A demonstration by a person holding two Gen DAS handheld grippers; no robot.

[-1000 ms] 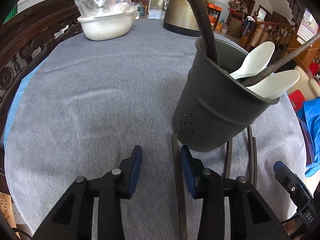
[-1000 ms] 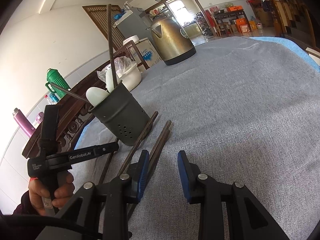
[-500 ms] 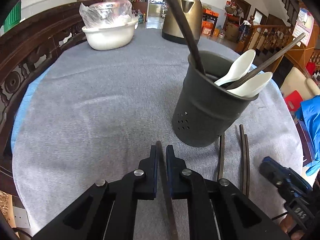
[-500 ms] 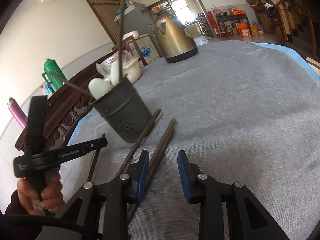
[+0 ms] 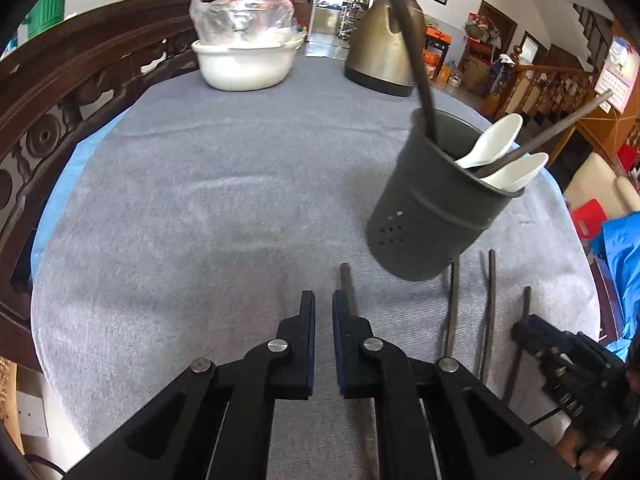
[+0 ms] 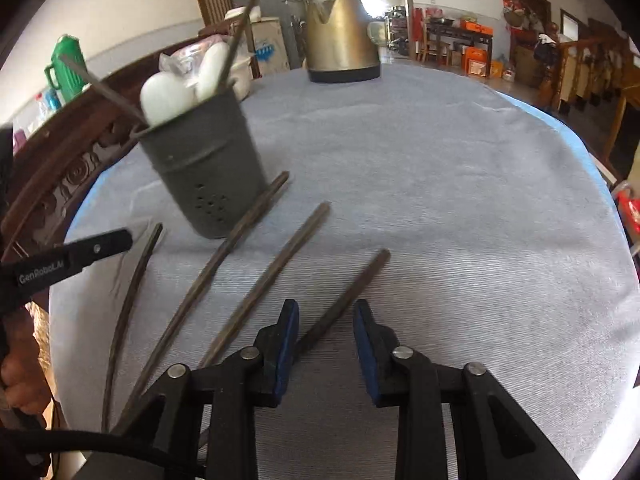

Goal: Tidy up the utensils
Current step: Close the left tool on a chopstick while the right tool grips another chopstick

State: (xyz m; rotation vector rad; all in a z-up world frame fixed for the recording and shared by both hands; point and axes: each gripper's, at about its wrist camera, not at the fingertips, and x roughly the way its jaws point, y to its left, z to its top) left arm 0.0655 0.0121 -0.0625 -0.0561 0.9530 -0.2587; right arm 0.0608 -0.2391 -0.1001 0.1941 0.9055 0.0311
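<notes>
On a table under a grey cloth (image 5: 192,200), two black tongs with blue pads pointed down at loose dark chopsticks. The left tongs (image 5: 323,300) were closed to a thin slit with only cloth showing through it. One chopstick (image 5: 346,280) ran along the outside of their right finger and on beneath it; whether it was pinched could not be told. The right tongs (image 6: 326,312) stood open, and another chopstick (image 6: 352,288) lay on the cloth between their jaws, close to the left pad and slanting away up to the right. Left of the right tongs lay two more chopsticks (image 6: 264,276), side by side. Beyond these, ahead and left of the right tongs, a dark grey utensil holder (image 5: 432,216) held white spoons (image 5: 496,144) and upright chopsticks. Far ahead of both tongs stood a brass-coloured kettle (image 5: 384,44) and a white basin (image 5: 248,64).
</notes>
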